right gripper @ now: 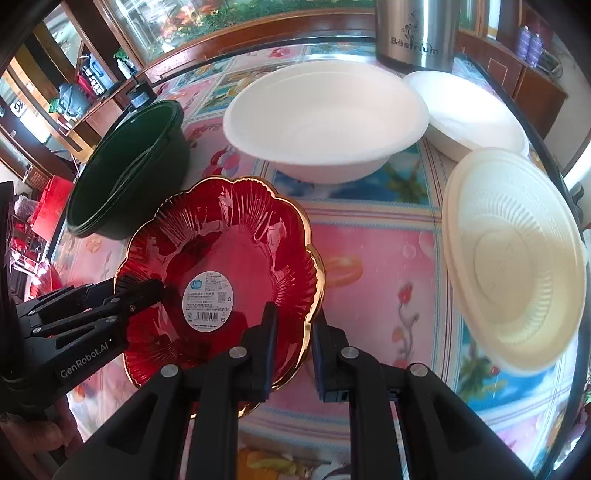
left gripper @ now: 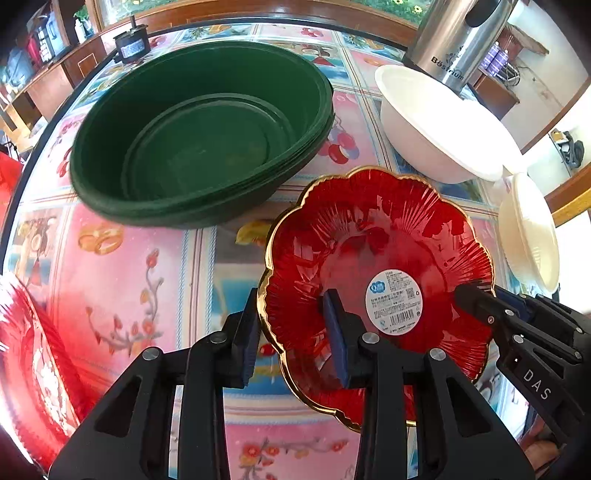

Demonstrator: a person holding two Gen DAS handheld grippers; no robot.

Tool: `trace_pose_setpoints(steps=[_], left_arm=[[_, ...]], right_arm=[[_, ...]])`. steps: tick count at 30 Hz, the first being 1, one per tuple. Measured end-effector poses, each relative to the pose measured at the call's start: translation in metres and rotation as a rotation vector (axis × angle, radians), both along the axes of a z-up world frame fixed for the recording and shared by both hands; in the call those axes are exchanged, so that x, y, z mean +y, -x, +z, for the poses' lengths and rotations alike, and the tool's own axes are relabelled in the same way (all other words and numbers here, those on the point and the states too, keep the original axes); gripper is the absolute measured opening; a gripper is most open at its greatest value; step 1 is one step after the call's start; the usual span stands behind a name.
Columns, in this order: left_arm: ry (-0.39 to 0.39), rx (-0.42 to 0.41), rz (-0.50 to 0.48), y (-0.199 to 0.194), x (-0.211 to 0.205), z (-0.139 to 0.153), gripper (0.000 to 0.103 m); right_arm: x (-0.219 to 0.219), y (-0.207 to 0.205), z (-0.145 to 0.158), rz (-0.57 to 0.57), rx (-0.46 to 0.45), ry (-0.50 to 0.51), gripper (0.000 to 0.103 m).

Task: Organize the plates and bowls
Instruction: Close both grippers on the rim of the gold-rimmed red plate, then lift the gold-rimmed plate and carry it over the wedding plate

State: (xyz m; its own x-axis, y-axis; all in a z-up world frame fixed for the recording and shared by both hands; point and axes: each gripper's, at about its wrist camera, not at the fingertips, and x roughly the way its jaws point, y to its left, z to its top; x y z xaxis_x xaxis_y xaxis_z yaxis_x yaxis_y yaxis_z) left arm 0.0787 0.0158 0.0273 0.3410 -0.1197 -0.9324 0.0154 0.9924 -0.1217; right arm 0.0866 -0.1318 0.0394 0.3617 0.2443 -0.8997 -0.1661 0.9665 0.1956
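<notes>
steel flask (right gripper: 415,35) reads "bostrium"; left hand-held gripper (right gripper: 142,295) "genrobot.ai"; right hand-held gripper (left gripper: 476,299) "das".

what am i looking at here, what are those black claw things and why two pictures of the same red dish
The black claws are handheld two-finger grippers, one in each of a person's hands; there is no robot arm. Each carries a fisheye camera looking along its fingers, hence two views of one moment. Both straddle the rim of the red gold-edged plate: the left gripper on one side, the right gripper on the opposite side. Their fingers stand a little apart around the rim, so a firm grip is unclear. On the flowered tablecloth sit stacked green bowls, white bowls, a cream ribbed bowl and a steel kettle.
</notes>
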Motion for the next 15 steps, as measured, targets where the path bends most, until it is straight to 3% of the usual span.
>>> trace_pose_setpoints(steps=[15], left_arm=[[0.028,-0.034,0.01,0.03,0.025,0.026,0.032]], right_arm=[[0.022,0.027,0.021,0.03,-0.053,0.024,0.016]])
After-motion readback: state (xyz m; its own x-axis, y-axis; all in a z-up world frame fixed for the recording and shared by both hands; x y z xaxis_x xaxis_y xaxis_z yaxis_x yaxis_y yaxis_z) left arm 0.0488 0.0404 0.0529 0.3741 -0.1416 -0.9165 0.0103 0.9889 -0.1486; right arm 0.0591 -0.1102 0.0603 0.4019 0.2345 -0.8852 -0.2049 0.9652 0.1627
